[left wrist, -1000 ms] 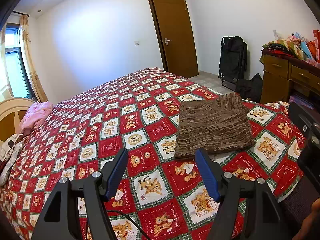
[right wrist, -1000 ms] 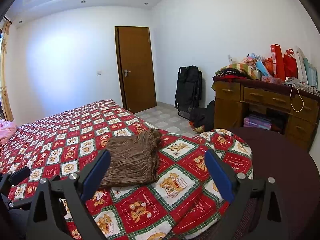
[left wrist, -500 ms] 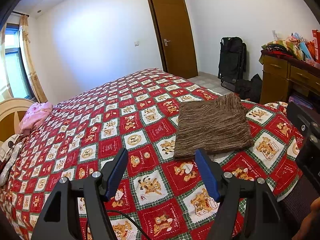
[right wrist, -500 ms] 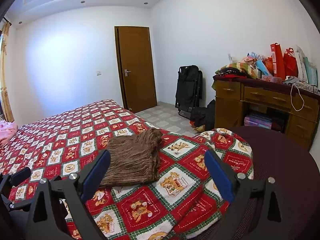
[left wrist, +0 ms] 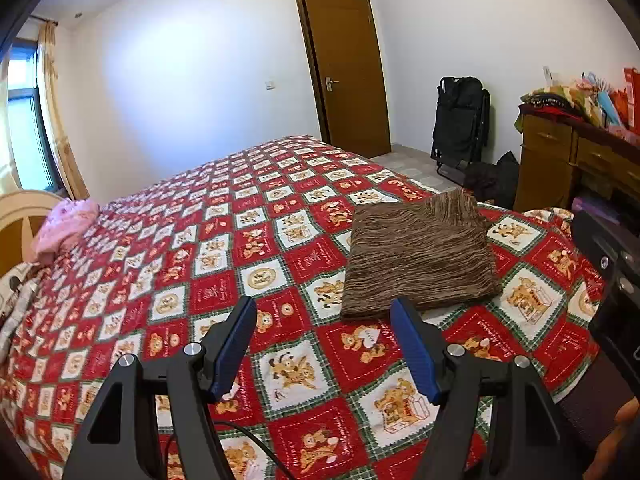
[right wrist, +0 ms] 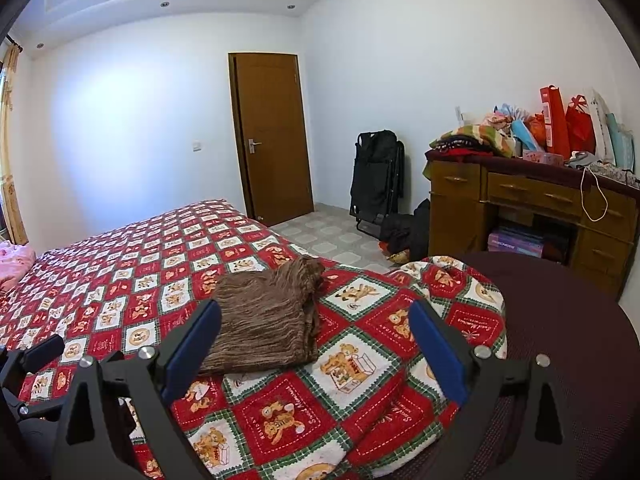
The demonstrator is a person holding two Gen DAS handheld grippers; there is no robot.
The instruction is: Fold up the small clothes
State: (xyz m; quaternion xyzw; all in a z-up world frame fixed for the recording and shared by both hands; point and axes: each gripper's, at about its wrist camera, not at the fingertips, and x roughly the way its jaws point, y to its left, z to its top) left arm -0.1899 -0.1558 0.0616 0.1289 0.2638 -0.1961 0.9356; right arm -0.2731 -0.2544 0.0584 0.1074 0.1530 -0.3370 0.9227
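A brown ribbed garment (left wrist: 418,254) lies folded into a flat rectangle on the red patterned bedspread (left wrist: 224,248), near the bed's right corner. It also shows in the right wrist view (right wrist: 266,318). My left gripper (left wrist: 324,344) is open and empty, held above the bedspread just short of the garment's near edge. My right gripper (right wrist: 316,340) is open and empty, held above the bed corner with the garment behind its left finger. Part of the right gripper's black body (left wrist: 612,280) shows at the right edge of the left wrist view.
A pink cloth (left wrist: 64,224) lies at the bed's far left by a headboard (left wrist: 16,224). A wooden desk (right wrist: 532,208) piled with bags stands right, a black folded chair (right wrist: 376,180) and a brown door (right wrist: 272,136) behind. A dark round surface (right wrist: 568,340) is at the bed corner.
Almost nothing has changed. Both grippers stay open and hover in place; the views shift only slightly.
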